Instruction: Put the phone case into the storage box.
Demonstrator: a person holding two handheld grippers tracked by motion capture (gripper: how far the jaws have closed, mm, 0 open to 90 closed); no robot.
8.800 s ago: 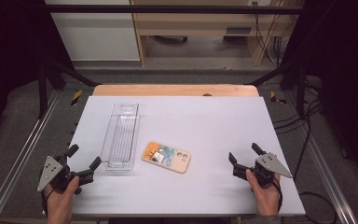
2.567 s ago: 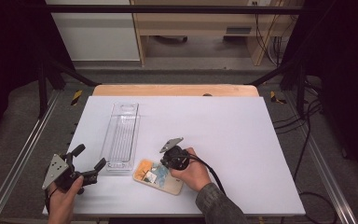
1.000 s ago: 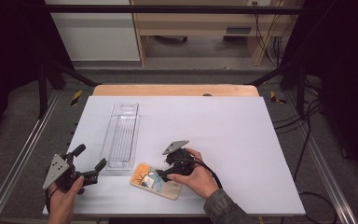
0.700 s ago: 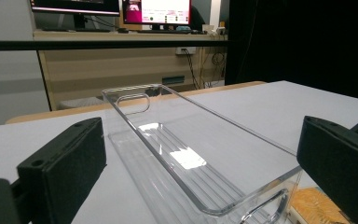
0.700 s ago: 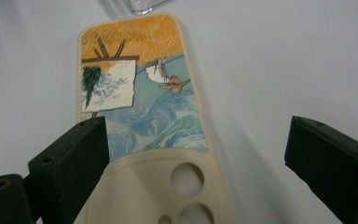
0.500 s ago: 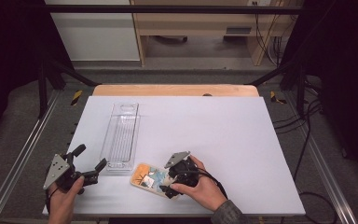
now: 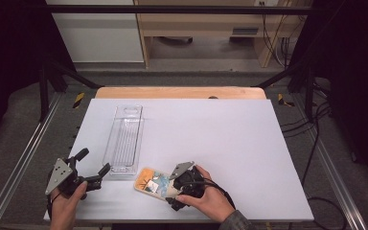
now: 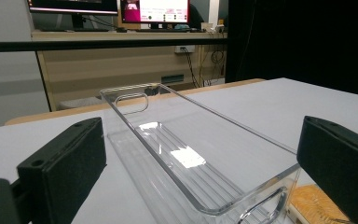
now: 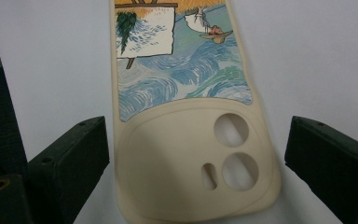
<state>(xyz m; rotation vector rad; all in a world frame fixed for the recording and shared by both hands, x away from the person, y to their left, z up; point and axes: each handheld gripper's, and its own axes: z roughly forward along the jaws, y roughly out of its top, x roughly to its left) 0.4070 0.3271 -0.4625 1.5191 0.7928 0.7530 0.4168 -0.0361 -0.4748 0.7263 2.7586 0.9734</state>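
the phone case [image 9: 186, 116] runs off the top edge; the right claw [image 7: 178, 194] hides its end.

Bright tabletop, dark surroundings, slightly soft

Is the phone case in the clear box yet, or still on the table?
Not yet. The phone case lies flat on the table, just beside the clear box, which has nothing in it. The right claw is open around the case's camera end, not squeezing. Grabbing and moving it are left. The left claw waits open.
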